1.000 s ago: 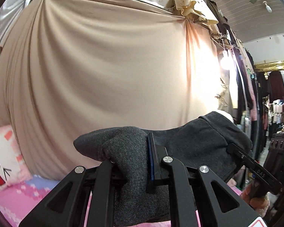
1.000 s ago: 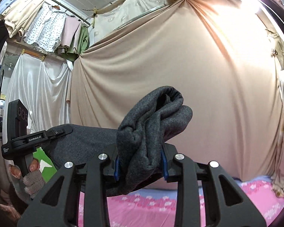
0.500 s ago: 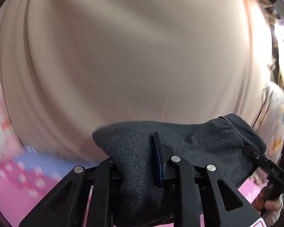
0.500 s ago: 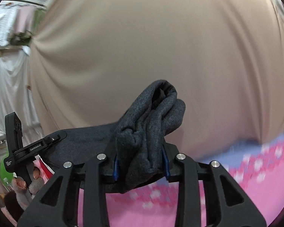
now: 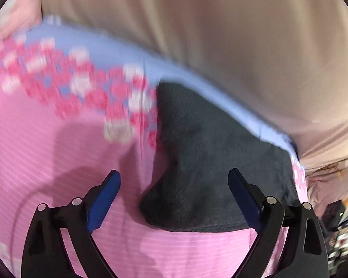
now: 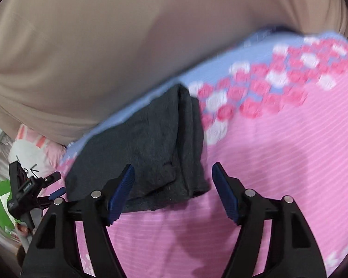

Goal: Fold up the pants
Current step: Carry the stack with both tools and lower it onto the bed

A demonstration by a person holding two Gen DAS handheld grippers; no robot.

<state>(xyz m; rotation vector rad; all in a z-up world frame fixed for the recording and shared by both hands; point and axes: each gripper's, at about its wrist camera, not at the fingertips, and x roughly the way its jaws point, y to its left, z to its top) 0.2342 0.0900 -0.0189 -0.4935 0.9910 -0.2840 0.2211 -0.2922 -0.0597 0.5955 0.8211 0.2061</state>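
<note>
The dark grey pants point(image 5: 208, 162) lie folded on the pink striped bedsheet point(image 5: 46, 150); they also show in the right wrist view point(image 6: 150, 150). My left gripper point(image 5: 174, 180) is open and empty, its blue pads either side of the near left corner of the pants. My right gripper point(image 6: 171, 176) is open and empty, just above the near right edge of the pants. The left gripper also shows in the right wrist view point(image 6: 55, 185), at the left side of the pants.
A beige curtain point(image 5: 220, 34) hangs behind the bed. The sheet has a blue and flowered border point(image 6: 266, 76) along the far edge. A white rabbit pillow point(image 6: 30, 148) lies at the far left. The frames are motion-blurred.
Both grippers held the pants up in the air, then lowered them onto the bed and opened. The pants now lie released on the sheet.
</note>
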